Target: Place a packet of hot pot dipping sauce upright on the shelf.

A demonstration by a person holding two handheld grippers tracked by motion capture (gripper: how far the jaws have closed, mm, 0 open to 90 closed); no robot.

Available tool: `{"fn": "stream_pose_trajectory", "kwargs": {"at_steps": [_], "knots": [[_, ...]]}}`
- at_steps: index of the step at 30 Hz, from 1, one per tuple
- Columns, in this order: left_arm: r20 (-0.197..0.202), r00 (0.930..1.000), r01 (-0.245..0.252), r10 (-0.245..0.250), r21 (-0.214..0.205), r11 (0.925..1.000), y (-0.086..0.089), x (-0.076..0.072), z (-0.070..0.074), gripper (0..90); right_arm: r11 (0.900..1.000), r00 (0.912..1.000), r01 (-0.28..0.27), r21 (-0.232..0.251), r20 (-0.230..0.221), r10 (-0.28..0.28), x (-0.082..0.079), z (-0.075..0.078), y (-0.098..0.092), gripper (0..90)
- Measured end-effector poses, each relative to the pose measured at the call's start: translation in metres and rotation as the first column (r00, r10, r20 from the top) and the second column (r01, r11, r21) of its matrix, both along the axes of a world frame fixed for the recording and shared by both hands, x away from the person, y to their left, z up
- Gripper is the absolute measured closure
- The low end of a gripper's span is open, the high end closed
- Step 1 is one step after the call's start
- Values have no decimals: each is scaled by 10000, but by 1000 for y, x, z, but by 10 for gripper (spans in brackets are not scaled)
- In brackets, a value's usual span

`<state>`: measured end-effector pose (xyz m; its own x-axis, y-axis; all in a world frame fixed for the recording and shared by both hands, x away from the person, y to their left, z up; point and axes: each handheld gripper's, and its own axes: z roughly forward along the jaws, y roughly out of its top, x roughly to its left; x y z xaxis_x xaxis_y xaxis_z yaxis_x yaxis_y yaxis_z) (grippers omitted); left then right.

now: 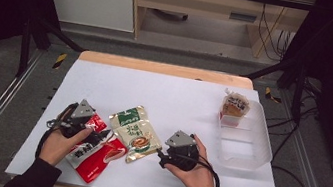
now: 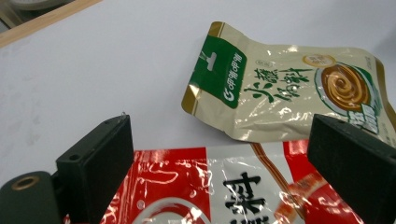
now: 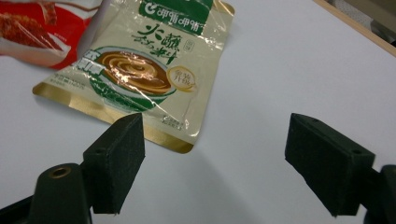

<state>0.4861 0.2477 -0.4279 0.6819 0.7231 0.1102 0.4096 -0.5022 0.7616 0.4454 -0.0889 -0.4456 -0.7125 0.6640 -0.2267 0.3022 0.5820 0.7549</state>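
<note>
a white table top (image 1: pixel 173 99) carries three sauce packets and one clear plastic bin (image 1: pixel 247 147). two of the packets lie flat near the person's edge: one red and white packet (image 1: pixel 94 150) at the left and one cream and green packet (image 1: pixel 135 134) just to its right, their edges meeting or slightly overlapping. the third, a smaller tan packet (image 1: pixel 234 107), stands tilted in the far end of the bin, which sits at the table's right side, well apart from the other two.

two grippers are in use, one in each hand. the left gripper (image 1: pixel 80 123) rests over the upper part of the red and white packet; in the left gripper view its two black jaws stand wide apart with the red and white packet (image 2: pixel 224 186) lying between and below them, and the cream and green packet (image 2: pixel 285 88) lies just beyond. the jaws grip nothing.

the right gripper (image 1: pixel 178 151) sits just right of the cream and green packet, above bare table. in the right gripper view its jaws are also spread wide and empty, with the gold bottom edge of the cream and green packet (image 3: pixel 140 70) just past the left jaw.
</note>
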Motion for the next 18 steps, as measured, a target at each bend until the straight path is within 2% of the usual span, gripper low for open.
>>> {"fn": "stream_pose_trajectory", "kwargs": {"at_steps": [1,2,3,6,8,13,18], "knots": [[-186,9998,-55,57,147,9999,0,7,2,70,9997,10000,-40,-256,-26,39,0,-3,2,199],[-186,9998,-55,57,147,9999,0,7,2,71,9997,10000,-40,-256,-26,39,0,-3,2,199],[-285,9996,2,-2,-9,10000,-1,15,2,72,9994,10000,45,-331,-60,-47,0,-6,2,201],[-341,9994,63,-68,-129,9999,-2,21,1,74,9991,9999,30,-426,-145,-36,1,-9,2,200],[-627,9978,213,-225,-196,9996,-6,29,-3,72,9985,9999,1,-547,-151,-10,1,-10,3,200],[-804,9947,653,-642,111,9978,-10,26,-7,76,9982,10000,75,-601,-22,-77,0,-9,1,200],[-798,9948,652,-636,181,9977,-12,21,-10,80,9973,9999,114,-732,-1,-114,-1,-12,3,200]]}}
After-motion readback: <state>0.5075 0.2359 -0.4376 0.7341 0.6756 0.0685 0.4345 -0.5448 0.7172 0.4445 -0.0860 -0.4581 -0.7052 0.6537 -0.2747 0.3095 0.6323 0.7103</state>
